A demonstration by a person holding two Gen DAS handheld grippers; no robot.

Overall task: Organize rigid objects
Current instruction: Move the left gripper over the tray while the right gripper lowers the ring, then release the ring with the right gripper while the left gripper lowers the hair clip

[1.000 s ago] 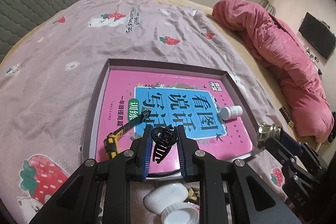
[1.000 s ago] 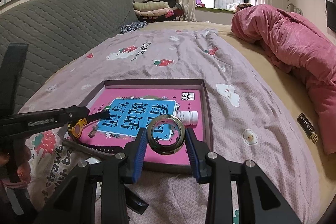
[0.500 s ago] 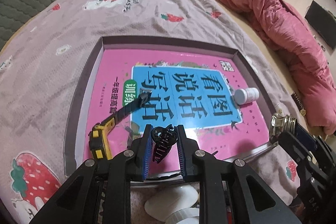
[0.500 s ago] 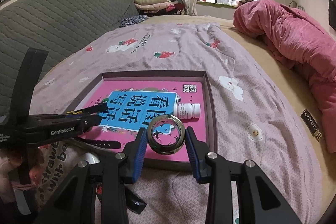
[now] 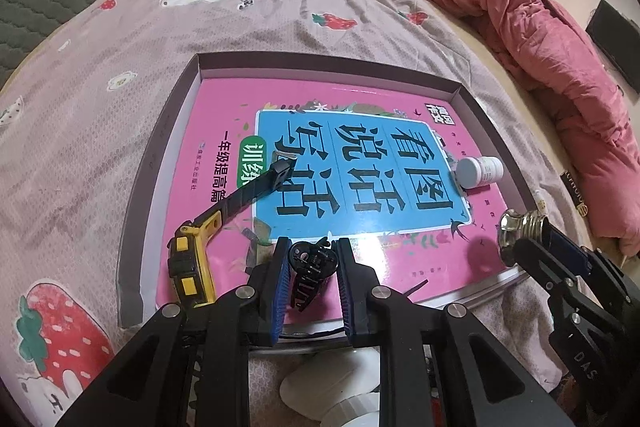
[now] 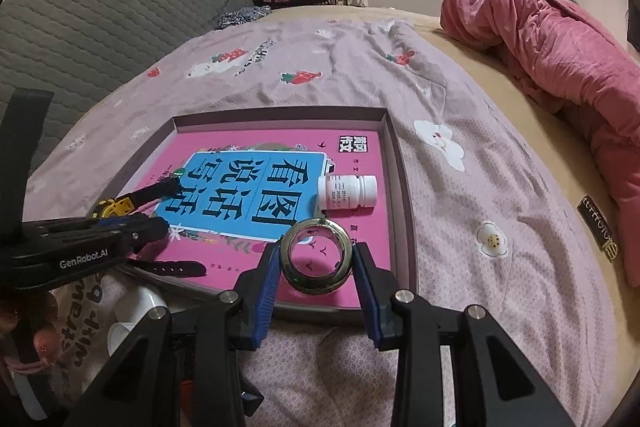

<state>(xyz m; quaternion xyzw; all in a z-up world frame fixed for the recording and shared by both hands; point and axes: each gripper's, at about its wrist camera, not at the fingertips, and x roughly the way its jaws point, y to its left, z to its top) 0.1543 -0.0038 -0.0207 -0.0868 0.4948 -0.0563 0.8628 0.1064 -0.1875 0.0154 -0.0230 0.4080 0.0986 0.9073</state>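
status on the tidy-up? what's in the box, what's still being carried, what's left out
Done: the pink book, white pill bottle and yellow utility knife already lie in the grey box.
In hand: the left tool is shut on a black hair claw; the right tool is shut on a metal ring; both are over the box's near edge.
Left: white items lie on the bedspread in front of the box.

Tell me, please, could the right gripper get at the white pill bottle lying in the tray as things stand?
Probably not yet: the right gripper is shut on a metal ring, so its jaws are occupied, though the pill bottle lies unobstructed just beyond.
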